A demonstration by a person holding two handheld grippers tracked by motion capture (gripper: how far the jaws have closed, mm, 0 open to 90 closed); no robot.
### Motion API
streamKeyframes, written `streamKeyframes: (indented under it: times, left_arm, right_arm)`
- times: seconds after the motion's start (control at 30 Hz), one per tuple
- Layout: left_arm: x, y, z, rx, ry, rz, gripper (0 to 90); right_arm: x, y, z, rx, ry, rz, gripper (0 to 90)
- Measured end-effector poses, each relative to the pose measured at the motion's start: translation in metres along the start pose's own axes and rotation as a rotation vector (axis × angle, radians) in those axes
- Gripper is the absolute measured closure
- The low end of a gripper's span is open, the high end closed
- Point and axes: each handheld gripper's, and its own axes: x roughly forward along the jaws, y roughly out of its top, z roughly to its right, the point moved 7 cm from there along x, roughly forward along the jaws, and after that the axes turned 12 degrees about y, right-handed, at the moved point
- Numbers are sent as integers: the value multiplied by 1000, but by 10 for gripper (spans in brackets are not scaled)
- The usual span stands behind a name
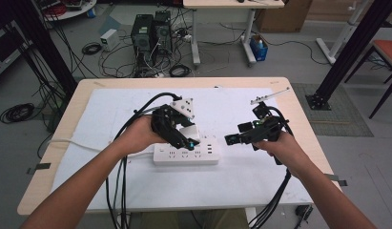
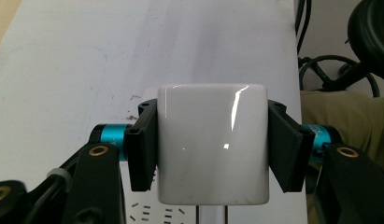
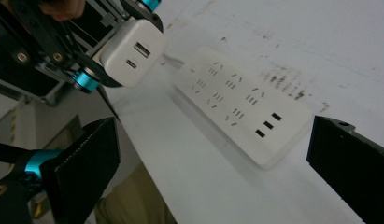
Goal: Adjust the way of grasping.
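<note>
Two grippers over a white sheet (image 1: 232, 176) covering a light wood table (image 1: 65, 119). Left gripper (image 1: 181, 136), frame centre, clamps a white charger (image 2: 212, 144) by its sides, just above the white power strip (image 1: 186, 155) lying mid-sheet. Right gripper (image 1: 234, 138), right of centre, jaws spread wide, nothing between. Grey floor behind; computer towers (image 1: 150, 31) and tangled cables (image 1: 136, 62) at upper left, black frame posts at both edges.

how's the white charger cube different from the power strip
The charger cube is a compact block; the power strip is long and flat. The cube is clamped between the left gripper's jaws, above the strip; the strip lies on the table. The cube has two ports, the strip many sockets. Both are glossy white.
</note>
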Motion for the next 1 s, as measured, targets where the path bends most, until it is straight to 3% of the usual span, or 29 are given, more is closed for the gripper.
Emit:
streamKeyframes:
  times: [0.23,0.37,0.57,0.9,1.0]
  left_arm:
    - [6,3,2,8,9,10,426]
    - [10,6,3,25,5,12,426]
    - [15,15,4,24,7,31,425]
    - [21,26,7,47,12,51,426]
    - [22,27,8,52,14,49,426]
  right_arm:
    - [6,6,-5,99,98,59,21]
    - [8,8,-3,157,125,84,21]
    - [12,11,-3,237,202,138,21]
    - [22,12,-1,356,273,136,24]
    - [25,11,1,368,286,139,41]
